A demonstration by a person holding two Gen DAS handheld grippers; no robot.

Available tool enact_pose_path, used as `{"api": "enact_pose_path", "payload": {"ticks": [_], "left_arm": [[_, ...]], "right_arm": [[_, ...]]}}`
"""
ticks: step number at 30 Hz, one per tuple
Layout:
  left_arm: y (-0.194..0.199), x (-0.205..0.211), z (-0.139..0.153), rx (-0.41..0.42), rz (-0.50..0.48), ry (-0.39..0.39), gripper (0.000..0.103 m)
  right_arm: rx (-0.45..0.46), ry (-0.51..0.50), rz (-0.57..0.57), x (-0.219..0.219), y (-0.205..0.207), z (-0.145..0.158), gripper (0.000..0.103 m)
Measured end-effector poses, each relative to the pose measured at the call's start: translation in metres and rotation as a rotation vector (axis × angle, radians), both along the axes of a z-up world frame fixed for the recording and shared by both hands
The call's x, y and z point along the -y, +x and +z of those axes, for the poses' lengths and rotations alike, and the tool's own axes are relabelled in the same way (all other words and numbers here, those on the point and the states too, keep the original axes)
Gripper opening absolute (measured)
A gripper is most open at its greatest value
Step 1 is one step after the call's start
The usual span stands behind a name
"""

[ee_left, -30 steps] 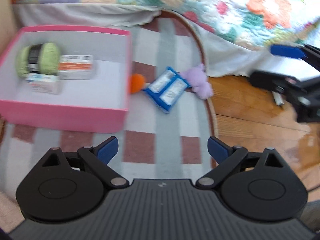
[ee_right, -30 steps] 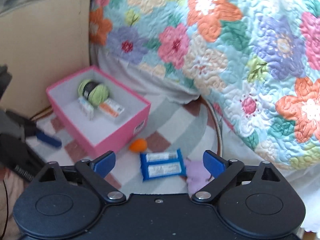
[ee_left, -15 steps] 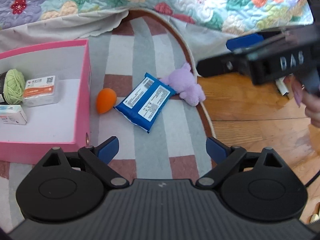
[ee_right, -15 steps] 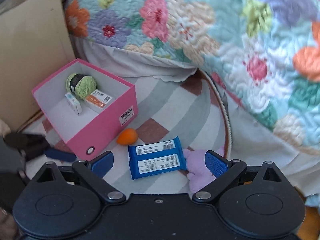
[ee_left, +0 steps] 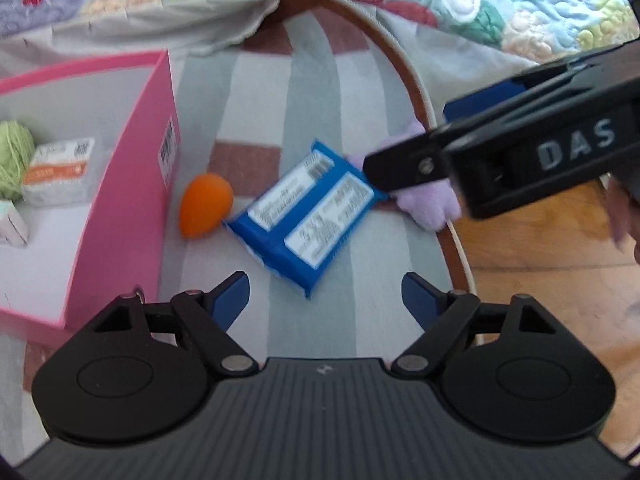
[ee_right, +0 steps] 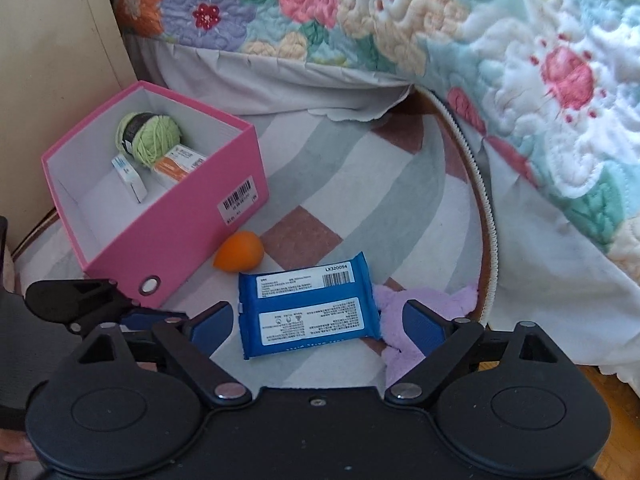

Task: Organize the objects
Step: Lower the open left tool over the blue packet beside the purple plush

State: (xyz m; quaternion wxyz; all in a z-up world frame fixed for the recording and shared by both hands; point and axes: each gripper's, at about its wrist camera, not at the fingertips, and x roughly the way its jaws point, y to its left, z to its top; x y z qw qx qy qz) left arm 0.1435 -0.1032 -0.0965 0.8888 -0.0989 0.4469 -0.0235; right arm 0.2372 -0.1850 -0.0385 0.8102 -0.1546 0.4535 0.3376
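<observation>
Right wrist view: the right gripper is tilting down over the flat blue plastic wipes packet, which is lying on the striped grey-and-brown rug between its two blue pads.
Right jaws: closing but still wide, with both pads clear of the packet's ends; nothing is being held.
Packet's axis: its long side is running across this view, roughly from pad to pad, so the jaws would be closing on its short ends.
Left jaws: the left gripper is also closing, still wide and empty; the packet is lying ahead of its tips, angled across its line.
Nearer hand: judging by both views, the right one, which is already straddling the packet.
Neighbours: the orange egg-shaped sponge is sitting just beside the packet's far left corner, and the lilac plush toy is touching its right end, under the right pad.
Destination: likely the open pink cardboard box, which is holding green yarn and two small cartons.
Only in the left wrist view: the right gripper's finger reaching over the plush toy, and wooden floor past the rug's edge.
Only in the right wrist view: the packet's barcode end and the box's front grommet.
</observation>
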Motion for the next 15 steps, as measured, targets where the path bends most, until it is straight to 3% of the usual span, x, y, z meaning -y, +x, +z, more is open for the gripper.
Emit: {"api": "enact_pose_path", "payload": {"ticks": [6,9,12,15], "left_arm": [[0.014,-0.003,-0.015,0.007,0.051,0.001,0.083],[0.020,-0.005,-0.023,-0.010,0.066,-0.007,0.076],[0.025,-0.003,-0.028,-0.009,0.072,0.004,0.061],[0.028,-0.003,-0.031,-0.008,0.082,-0.003,0.057]], "right_arm": [[-0.003,0.006,0.043,-0.003,0.010,-0.020,0.085],[-0.030,0.011,0.041,-0.005,0.022,-0.036,0.080],[-0.075,0.020,0.032,-0.006,0.035,-0.054,0.070],[-0.084,0.012,0.014,-0.008,0.045,-0.068,0.058]]}}
